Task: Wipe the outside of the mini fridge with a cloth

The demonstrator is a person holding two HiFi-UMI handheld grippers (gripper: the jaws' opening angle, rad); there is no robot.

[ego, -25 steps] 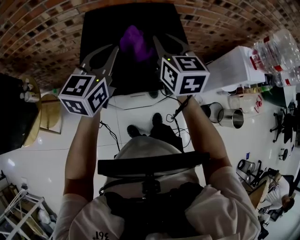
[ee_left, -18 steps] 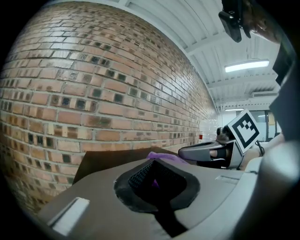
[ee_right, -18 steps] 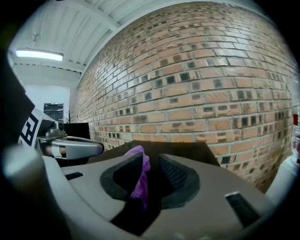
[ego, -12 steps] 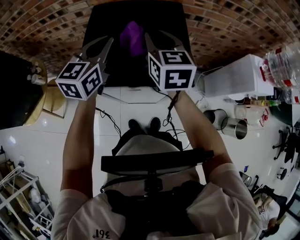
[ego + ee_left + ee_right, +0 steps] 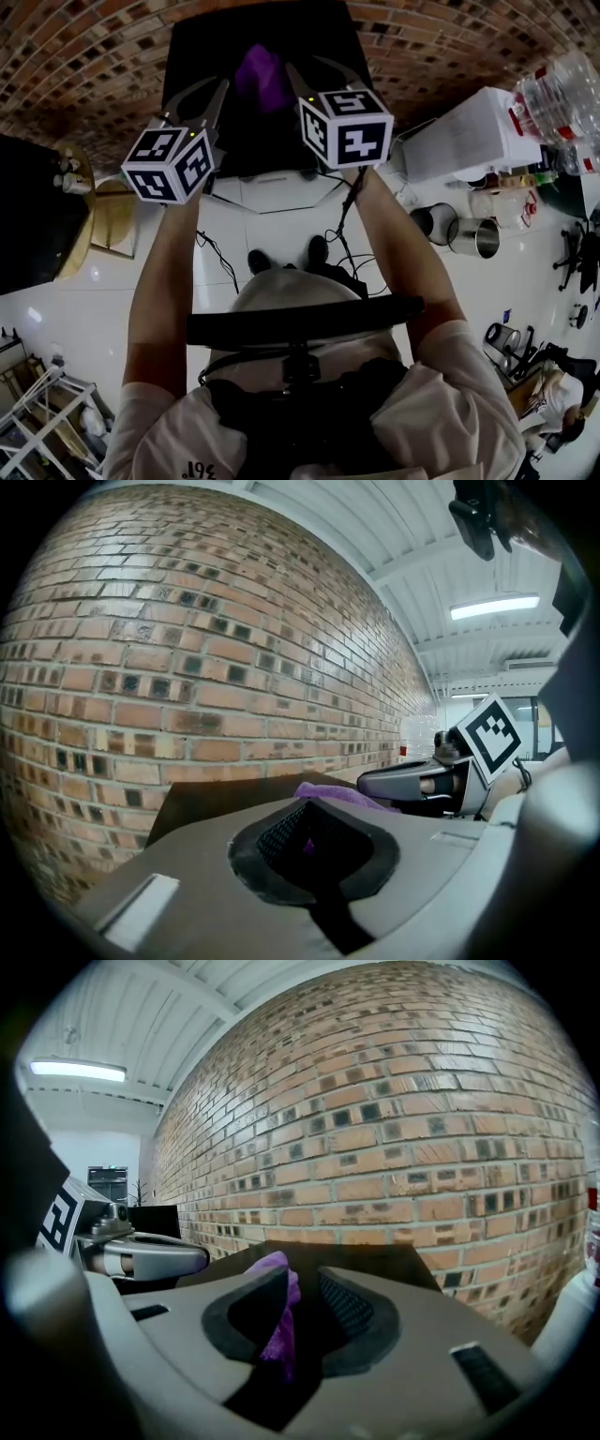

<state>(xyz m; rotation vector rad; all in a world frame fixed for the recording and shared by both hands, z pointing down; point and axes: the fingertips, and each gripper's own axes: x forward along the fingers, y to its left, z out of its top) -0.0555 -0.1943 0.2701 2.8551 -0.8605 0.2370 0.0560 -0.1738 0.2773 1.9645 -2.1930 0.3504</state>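
Barely any shift of either tongs since a second ago; only the jaws of the right tongs (image 5: 306, 67) just opening a little.

Purple cloth (image 5: 262, 77) bunched on top of the black fridge (image 5: 197, 42), about midway between its side edges and well back from the front edge. Between the right jaws, one fold of that cloth, lying against the left pad with a dark gap to the other pad, so partly open and not pinching.

Left tongs (image 5: 218, 86) fully closed on nothing, tips over the fridge top just beside the cloth, toward the left edge. A sliver of purple visible past the closed tips in the left gripper view.

Both tongs aimed at the brick wall (image 5: 94, 56) beyond the back edge.

Below the front edge, white floor (image 5: 281, 211) with a black cable (image 5: 217, 258) trailing across it.

Right of the fridge, a white box (image 5: 469, 136); further out, two steel pots (image 5: 473, 236) and clear bottles (image 5: 562, 94).
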